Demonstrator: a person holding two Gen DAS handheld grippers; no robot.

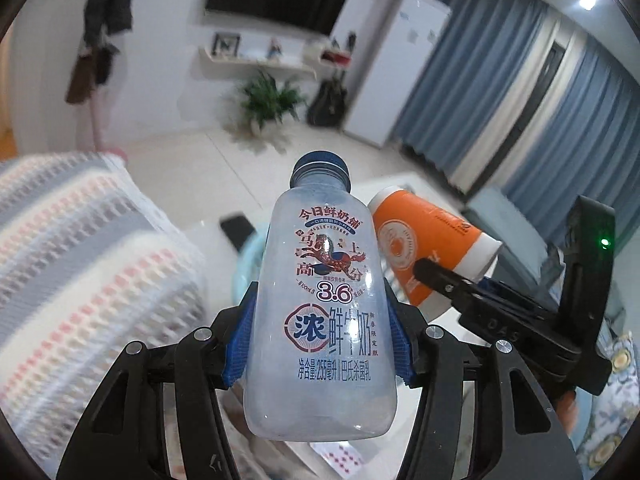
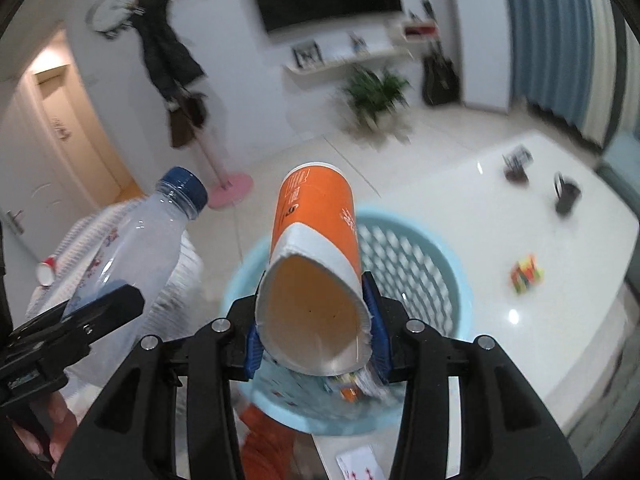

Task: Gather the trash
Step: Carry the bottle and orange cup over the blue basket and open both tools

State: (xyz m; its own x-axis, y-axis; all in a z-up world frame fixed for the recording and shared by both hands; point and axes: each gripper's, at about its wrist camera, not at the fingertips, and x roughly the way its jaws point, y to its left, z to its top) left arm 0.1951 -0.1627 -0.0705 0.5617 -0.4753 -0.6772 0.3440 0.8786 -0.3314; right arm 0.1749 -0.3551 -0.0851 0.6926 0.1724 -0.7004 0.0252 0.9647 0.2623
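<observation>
A clear plastic milk bottle [image 1: 320, 280] with a blue cap and printed label stands upright between the blue pads of my left gripper [image 1: 320, 320], which is shut on it. My right gripper [image 2: 316, 336] is shut on an orange and white paper cup [image 2: 316, 208], squeezing its open rim into an oval that faces the camera. The cup hangs over a light-blue mesh basket [image 2: 452, 264] holding some scraps. In the right wrist view the bottle [image 2: 136, 248] is at the left, beside the basket. In the left wrist view the cup [image 1: 424, 240] is just right of the bottle.
The basket stands on a glossy white table [image 2: 520, 208] with two dark cups [image 2: 566, 196] and a small colourful item [image 2: 526, 274]. A striped knit cushion [image 1: 80, 260] lies at the left and a dark phone [image 1: 238, 230] is beyond it. Playing cards [image 2: 360, 464] lie near the table's front edge.
</observation>
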